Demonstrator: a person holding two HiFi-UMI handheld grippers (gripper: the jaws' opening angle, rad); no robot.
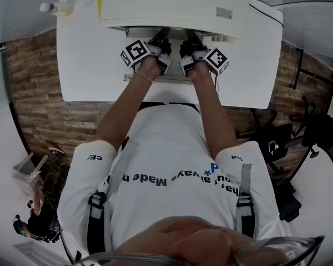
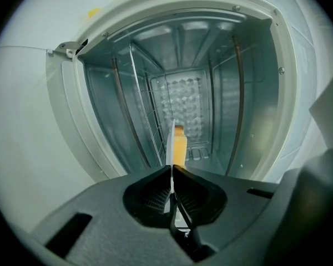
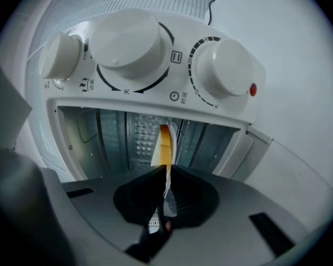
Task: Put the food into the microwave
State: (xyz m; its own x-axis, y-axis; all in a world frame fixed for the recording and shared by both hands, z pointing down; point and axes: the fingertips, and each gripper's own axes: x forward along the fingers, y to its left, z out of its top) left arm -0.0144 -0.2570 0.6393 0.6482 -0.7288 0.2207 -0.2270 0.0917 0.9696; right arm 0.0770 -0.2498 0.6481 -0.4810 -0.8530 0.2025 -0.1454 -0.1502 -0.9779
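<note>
The white microwave stands on a white table, its door open. Both grippers reach into its mouth side by side. My left gripper is shut on the thin edge of a white plate, seen edge-on, with orange food on it, in front of the metal cavity. My right gripper is shut on the plate's other edge, the orange food showing just past its jaws. In the head view the left gripper and right gripper sit at the opening; the plate is hidden there.
The cavity holds wire rack rails on its side walls. Three white knobs sit on the control panel beside the opening. A bottle stands at the table's far left corner. Wood floor and a dark stand lie around.
</note>
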